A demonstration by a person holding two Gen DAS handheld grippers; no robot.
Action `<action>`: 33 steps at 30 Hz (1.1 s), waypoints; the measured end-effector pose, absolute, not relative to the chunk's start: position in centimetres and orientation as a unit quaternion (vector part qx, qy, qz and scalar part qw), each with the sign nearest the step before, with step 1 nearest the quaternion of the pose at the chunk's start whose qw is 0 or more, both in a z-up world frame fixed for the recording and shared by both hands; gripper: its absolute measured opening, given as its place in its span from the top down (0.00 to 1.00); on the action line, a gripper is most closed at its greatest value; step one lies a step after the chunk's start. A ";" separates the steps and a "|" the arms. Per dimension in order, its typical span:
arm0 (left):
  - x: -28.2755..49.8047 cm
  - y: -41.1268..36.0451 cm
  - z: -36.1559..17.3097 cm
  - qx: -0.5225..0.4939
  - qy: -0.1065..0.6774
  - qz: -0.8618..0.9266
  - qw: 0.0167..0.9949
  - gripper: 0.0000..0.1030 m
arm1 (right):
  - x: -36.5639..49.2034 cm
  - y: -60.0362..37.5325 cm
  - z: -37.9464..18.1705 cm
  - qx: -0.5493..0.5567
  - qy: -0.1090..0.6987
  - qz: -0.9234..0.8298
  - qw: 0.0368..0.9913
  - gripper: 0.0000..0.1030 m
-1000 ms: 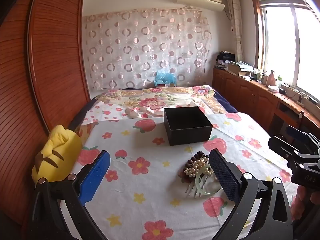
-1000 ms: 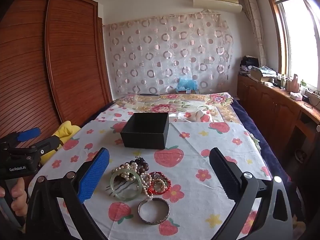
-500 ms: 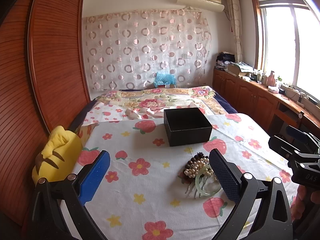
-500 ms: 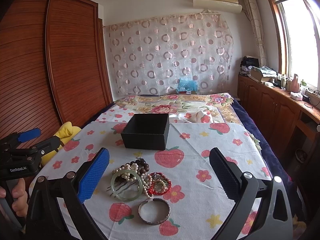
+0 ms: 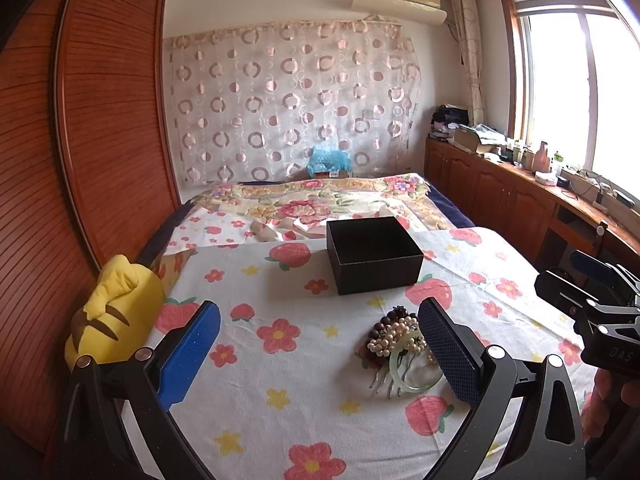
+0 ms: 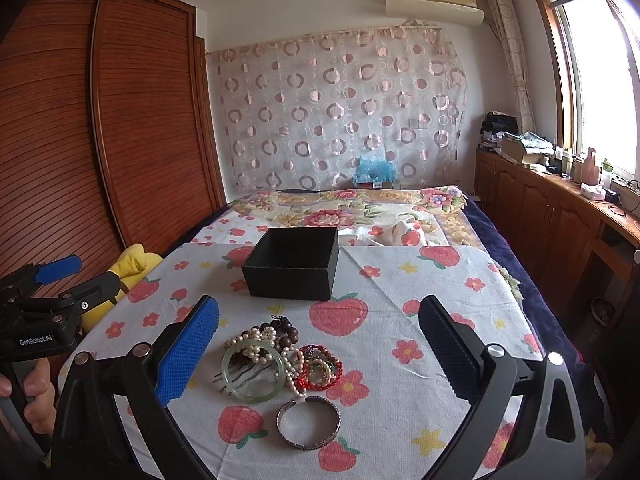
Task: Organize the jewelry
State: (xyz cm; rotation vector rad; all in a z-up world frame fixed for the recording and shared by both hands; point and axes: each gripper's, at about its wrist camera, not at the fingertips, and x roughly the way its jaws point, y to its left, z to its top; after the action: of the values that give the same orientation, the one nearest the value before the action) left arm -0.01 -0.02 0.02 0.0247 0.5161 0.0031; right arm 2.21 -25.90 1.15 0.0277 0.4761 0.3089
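Jewelry (image 6: pixel 280 364) lies heaped on the strawberry cloth (image 6: pixel 400 360), just before the empty black box (image 6: pixel 294 264). Both tools, left tool (image 5: pixel 318 350) and right tool (image 6: pixel 318 346), hover spread and empty. Tangled strands risk dragging neighbours when one piece lifts.

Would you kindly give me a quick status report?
Both grippers open, empty. Jewelry pile on cloth, black box empty behind it. Nothing in the way.

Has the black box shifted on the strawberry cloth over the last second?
No. In the right wrist view the black box sits at the same spot beside the big strawberry print, just beyond the jewelry pile.
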 end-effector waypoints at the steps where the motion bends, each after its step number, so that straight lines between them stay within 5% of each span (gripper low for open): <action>1: 0.0 0.0 0.0 0.012 0.255 0.001 0.967 0.07 | 2.2 -25.9 1.2 0.014 0.235 0.152 0.960 0.02; 33: 0.2 -0.5 0.8 0.014 0.251 0.003 0.968 0.07 | 2.1 -26.0 1.3 0.015 0.234 0.153 0.960 0.02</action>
State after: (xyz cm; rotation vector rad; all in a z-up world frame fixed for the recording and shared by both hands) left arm 0.25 -0.47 0.77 0.0277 0.5067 0.0060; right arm 2.12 -26.01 1.27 0.0307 0.4743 0.3106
